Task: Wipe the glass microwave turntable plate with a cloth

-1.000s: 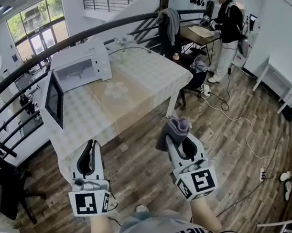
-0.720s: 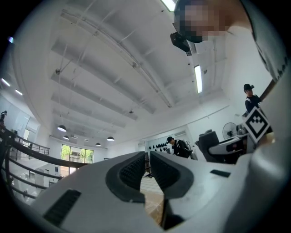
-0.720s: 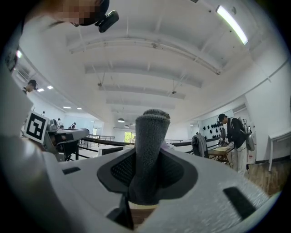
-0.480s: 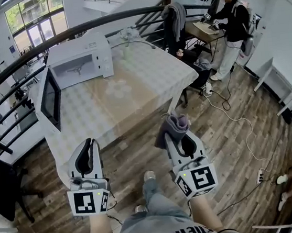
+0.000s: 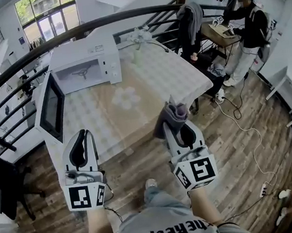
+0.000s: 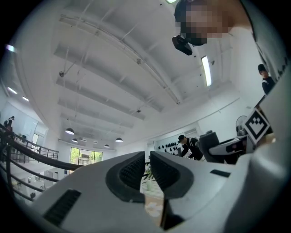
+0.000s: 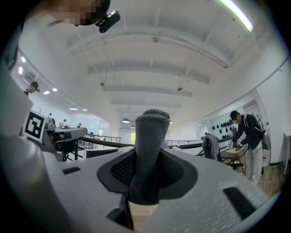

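Note:
A clear glass turntable plate (image 5: 126, 97) with a clover-shaped hub lies flat on the checked table (image 5: 172, 70), in front of the white microwave (image 5: 84, 63). The microwave door (image 5: 50, 106) hangs open to the left. My right gripper (image 5: 175, 128) is shut on a grey cloth (image 5: 173, 115) that sticks up from its jaws over the table's near edge, short of the plate. In the right gripper view the cloth (image 7: 148, 145) fills the gap in the right gripper (image 7: 148, 175). My left gripper (image 5: 83, 136) is shut and empty at the near left edge, and the left gripper (image 6: 148, 159) points upward.
A vase of white flowers (image 5: 137, 39) stands at the table's far side. A dark curved railing (image 5: 32, 53) runs behind the table. A chair draped with clothes (image 5: 191, 20) and a person at a desk (image 5: 245, 24) are at the back right. Cables (image 5: 242, 122) trail on the wooden floor.
The person has stepped toward the table. Both grippers, earlier over the floor, now reach its near edge. The right gripper still holds the cloth and the left stays shut.

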Demonstrator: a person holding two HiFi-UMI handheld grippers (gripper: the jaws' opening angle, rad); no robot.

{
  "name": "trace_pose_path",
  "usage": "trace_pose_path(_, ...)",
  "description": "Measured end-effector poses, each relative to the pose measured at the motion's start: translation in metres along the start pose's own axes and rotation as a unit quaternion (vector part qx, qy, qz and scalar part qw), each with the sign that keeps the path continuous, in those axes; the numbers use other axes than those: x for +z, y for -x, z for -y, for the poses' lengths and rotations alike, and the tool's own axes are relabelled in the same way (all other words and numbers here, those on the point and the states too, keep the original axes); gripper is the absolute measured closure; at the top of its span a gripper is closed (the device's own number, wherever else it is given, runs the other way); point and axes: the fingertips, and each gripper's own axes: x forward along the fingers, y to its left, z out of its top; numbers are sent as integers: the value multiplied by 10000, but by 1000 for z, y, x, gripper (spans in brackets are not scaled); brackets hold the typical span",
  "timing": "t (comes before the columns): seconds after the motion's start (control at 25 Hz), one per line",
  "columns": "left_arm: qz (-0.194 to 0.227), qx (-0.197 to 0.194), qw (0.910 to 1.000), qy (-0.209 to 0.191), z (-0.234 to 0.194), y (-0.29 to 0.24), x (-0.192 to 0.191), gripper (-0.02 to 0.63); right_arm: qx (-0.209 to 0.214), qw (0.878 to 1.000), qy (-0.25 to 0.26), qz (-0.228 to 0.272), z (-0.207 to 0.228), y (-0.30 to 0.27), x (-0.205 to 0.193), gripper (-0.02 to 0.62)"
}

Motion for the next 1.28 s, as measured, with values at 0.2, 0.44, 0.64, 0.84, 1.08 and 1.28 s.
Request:
trace_pose_path(0.2, 90, 126, 9999, -43, 1, -46, -5, 570, 178, 9998, 39, 56, 29, -43, 2, 482)
trace_pose_path(0.44, 137, 283, 9995, -104, 5, -83, -17, 570, 474, 9989, 20, -52, 52, -85, -14, 480)
trace_pose_path(0.64, -36, 463, 9988, -163, -4, -100, -33, 570, 883, 9950, -463, -112, 55, -115, -31, 477)
trace_pose_path(0.84, -166, 496, 9985, -173, -16, -121, -48, 569, 1331, 9813, -1245, -623, 49, -148, -67, 480)
trace_pose_path(1.08, -226, 374, 9989, -144, -45, -155, -62, 570, 1148, 9675, -1464, -1713, 41, -196, -128, 486)
trace_pose_path(1.28, -186, 191, 9995, -150, -76, -190, -74, 570, 1546, 9573, -1275, -2082, 14, -238, -153, 489)
